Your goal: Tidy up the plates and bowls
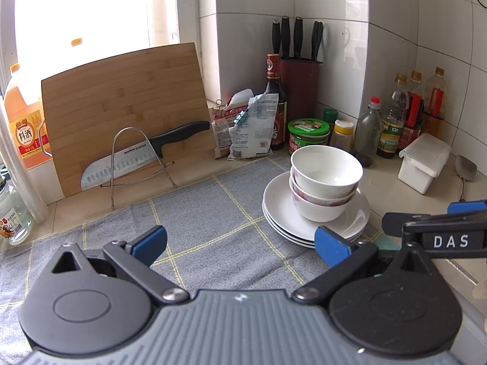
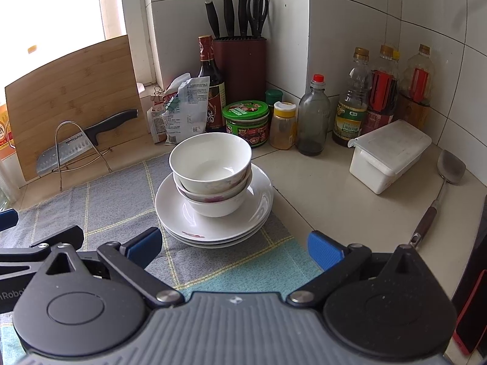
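Three white bowls sit nested, the lower ones with pink flower marks, on a stack of three white plates. The stack rests on a grey checked cloth. My left gripper is open, low over the cloth, left of and nearer than the stack, with nothing between its blue pads. My right gripper is open too, just in front of the plates and empty. The right gripper's body shows at the right edge of the left wrist view.
A bamboo cutting board leans at the back left with a knife on a wire rack. Behind the stack stand a knife block, sauce bottles, jars and bags. At the right lie a white lidded box and a spatula.
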`<state>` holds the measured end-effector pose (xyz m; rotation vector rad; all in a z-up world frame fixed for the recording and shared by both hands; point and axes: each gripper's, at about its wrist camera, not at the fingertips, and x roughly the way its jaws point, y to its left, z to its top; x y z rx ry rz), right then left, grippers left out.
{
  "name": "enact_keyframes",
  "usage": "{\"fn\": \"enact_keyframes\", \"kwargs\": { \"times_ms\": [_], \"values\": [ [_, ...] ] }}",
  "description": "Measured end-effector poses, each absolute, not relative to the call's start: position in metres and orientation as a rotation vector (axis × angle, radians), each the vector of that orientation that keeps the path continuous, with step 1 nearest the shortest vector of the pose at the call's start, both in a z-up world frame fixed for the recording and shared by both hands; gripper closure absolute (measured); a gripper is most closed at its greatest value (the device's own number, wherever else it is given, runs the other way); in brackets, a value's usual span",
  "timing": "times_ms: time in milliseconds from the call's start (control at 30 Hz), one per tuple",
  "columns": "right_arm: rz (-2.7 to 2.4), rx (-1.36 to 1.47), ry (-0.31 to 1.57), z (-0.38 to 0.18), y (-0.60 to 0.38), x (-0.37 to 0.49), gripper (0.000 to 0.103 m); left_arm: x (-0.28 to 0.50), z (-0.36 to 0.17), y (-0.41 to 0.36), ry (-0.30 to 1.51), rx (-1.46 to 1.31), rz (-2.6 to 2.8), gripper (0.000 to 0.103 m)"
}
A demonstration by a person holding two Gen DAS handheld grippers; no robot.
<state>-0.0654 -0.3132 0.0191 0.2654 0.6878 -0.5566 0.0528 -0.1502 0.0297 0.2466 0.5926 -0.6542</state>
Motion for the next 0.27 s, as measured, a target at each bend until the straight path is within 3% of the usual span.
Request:
{"fn": "enact_keyframes", "kwargs": {
  "times_ms": [267],
  "values": [
    [-0.558,0.263,0.684,0.0203,-0.3136,-0.0676,0.000,0.0519,0.0307,-0.1498,0.590,0.248,-0.655,0.001]
  ]
}}
